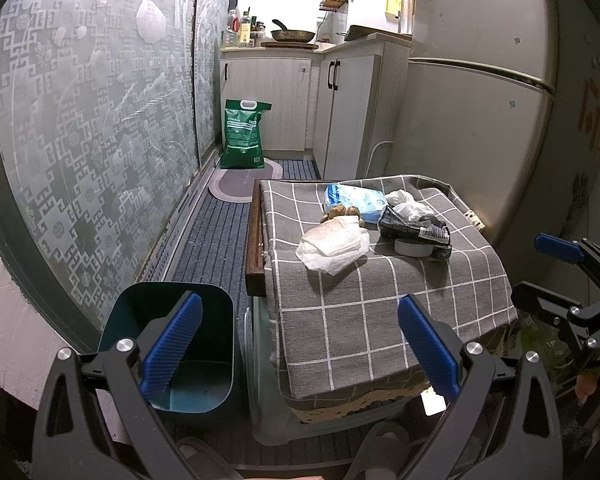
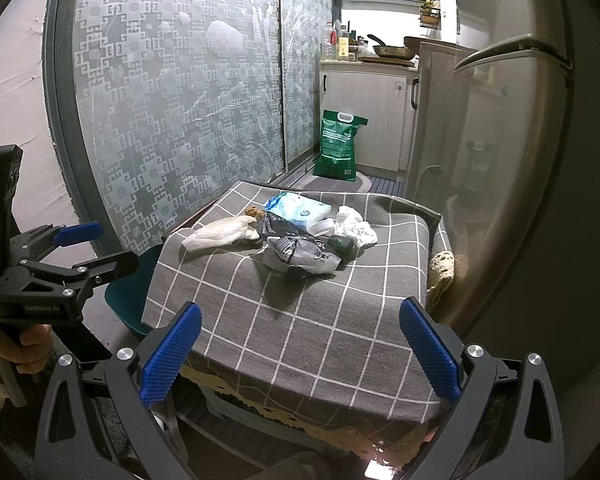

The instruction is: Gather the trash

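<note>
A small table under a grey checked cloth [image 1: 364, 304] [image 2: 300, 320] carries a pile of trash: a crumpled white tissue [image 1: 334, 246] [image 2: 220, 234], a brown lump [image 1: 342, 213] [image 2: 255, 212], a blue-white plastic pack [image 1: 352, 198] [image 2: 296, 208], a white wad [image 1: 410, 204] [image 2: 354, 226], a dark wrapper [image 1: 414, 230] [image 2: 300, 256] and a tape roll [image 1: 412, 247]. A dark teal bin [image 1: 172, 344] [image 2: 132, 296] stands on the floor left of the table. My left gripper [image 1: 300, 344] is open, near the table's front edge. My right gripper [image 2: 300, 352] is open too, with nothing between its fingers.
A frosted sliding glass door [image 1: 100, 140] runs along the left. A fridge [image 1: 480, 100] stands right of the table. A green sack [image 1: 244, 134] leans by the kitchen cabinets [image 1: 284, 104] at the far end. Striped floor mat [image 1: 212, 240] lies between door and table.
</note>
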`<state>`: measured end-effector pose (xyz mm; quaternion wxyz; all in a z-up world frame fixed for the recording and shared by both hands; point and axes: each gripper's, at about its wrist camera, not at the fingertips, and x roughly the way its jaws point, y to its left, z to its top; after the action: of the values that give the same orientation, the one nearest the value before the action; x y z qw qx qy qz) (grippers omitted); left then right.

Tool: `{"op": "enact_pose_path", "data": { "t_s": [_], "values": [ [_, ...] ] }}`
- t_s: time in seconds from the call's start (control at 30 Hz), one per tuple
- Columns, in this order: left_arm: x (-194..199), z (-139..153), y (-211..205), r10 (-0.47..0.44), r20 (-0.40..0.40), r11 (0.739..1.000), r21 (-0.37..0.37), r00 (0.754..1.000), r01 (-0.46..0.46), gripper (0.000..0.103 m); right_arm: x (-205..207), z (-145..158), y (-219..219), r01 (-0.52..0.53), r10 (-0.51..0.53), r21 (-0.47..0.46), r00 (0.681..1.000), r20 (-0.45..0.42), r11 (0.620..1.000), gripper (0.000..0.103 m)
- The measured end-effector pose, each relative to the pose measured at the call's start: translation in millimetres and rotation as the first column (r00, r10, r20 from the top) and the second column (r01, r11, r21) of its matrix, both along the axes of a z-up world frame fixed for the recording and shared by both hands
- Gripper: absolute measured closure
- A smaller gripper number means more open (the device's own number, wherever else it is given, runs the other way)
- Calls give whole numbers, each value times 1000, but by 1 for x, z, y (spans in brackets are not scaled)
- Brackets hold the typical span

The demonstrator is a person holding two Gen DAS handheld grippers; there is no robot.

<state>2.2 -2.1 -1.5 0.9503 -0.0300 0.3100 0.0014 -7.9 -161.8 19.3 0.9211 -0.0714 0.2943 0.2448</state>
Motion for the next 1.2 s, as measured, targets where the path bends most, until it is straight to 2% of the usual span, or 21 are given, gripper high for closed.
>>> {"op": "enact_pose_path", "data": {
  "t_s": [1.2],
  "values": [
    [0,1,0,1,1,1000,0,1000,-1,3,-1,-2,3,-7,7,-9,1000,1,1000,3]
  ]
}}
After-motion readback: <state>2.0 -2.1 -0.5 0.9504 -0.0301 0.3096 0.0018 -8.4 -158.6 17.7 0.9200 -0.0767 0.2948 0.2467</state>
